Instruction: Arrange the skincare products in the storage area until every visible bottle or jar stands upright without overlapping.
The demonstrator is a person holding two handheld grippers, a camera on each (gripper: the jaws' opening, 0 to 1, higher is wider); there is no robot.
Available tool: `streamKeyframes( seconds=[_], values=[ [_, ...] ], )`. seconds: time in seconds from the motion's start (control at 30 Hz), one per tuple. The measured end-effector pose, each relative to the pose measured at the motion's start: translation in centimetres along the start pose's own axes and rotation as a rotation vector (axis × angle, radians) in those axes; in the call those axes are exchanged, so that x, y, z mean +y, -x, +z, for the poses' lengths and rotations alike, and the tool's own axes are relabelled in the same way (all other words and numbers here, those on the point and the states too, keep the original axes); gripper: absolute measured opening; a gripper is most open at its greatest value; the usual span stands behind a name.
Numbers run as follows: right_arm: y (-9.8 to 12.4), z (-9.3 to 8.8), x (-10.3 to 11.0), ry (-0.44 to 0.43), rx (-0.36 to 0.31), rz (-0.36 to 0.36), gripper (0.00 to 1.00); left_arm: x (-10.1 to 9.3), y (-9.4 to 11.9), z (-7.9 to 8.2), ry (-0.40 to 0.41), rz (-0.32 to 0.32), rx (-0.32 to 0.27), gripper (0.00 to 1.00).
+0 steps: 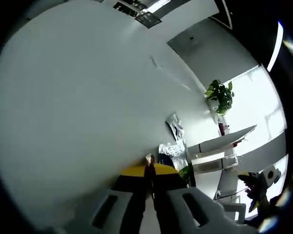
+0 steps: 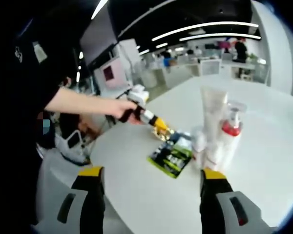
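Yellow-tipped jaws of the right gripper [image 2: 153,181] rise at six o'clock in the right gripper view, spread wide apart with nothing between them. Beyond them a round white table [image 2: 263,161] holds the skincare products: a tall white tube [image 2: 213,111] and a clear pump bottle [image 2: 228,139] with a red collar stand upright at three o'clock, close together, with smaller white items at their base that are hard to separate. Flat green sachets [image 2: 173,155] lie at the centre, overlapping each other. The person's hand [image 2: 121,109] reaches in from nine o'clock, bringing the left gripper [image 2: 160,126] to the far end of the sachets. In the left gripper view its jaws are pressed together on something small and pale; what it is I cannot tell. Silvery and printed packets [image 1: 175,146] lie just past its tips. The step in hand looks like sorting the flat packets away from the standing bottles. Next, the right gripper would need to close the gap toward the sachets or steady the bottles. Open tabletop spreads at four o'clock; the table edge curves near at seven o'clock.
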State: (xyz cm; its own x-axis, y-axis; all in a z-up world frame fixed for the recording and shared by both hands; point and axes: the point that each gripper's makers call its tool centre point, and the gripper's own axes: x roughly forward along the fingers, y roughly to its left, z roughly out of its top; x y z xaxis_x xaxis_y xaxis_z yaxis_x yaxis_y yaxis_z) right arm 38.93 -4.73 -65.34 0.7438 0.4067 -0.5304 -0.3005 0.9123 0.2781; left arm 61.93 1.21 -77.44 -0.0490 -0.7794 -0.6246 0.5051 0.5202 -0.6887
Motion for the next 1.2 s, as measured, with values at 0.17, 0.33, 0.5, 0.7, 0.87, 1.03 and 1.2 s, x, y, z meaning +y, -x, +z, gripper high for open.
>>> streamKeyframes(
  seconds=[0.17, 0.33, 0.5, 0.7, 0.87, 1.03, 1.2],
  values=[
    [0.0, 0.1, 0.1, -0.005, -0.007, 0.003, 0.75, 0.1, 0.3, 0.4, -0.028, 0.018, -0.005, 0.05],
    [-0.1, 0.1, 0.2, -0.001, -0.007, 0.007, 0.74, 0.5, 0.5, 0.3, -0.036, 0.031, 0.006, 0.07],
    [0.0, 0.1, 0.2, -0.003, -0.011, 0.008, 0.74, 0.4, 0.6, 0.4, -0.049, 0.046, 0.009, 0.11],
    [0.0, 0.1, 0.2, -0.007, -0.014, 0.009, 0.74, 0.4, 0.5, 0.2, -0.075, 0.057, 0.025, 0.17],
    [0.0, 0.2, 0.2, -0.009, -0.018, 0.008, 0.73, 0.6, 0.5, 0.0, -0.083, 0.072, 0.036, 0.17],
    [0.1, 0.1, 0.2, -0.010, -0.018, 0.008, 0.73, 0.9, 0.7, 0.1, -0.095, 0.095, 0.039, 0.17],
    [0.1, 0.2, 0.1, -0.011, -0.020, 0.007, 0.73, 2.0, 1.9, 0.2, -0.308, 0.254, 0.056, 0.20]
  ],
)
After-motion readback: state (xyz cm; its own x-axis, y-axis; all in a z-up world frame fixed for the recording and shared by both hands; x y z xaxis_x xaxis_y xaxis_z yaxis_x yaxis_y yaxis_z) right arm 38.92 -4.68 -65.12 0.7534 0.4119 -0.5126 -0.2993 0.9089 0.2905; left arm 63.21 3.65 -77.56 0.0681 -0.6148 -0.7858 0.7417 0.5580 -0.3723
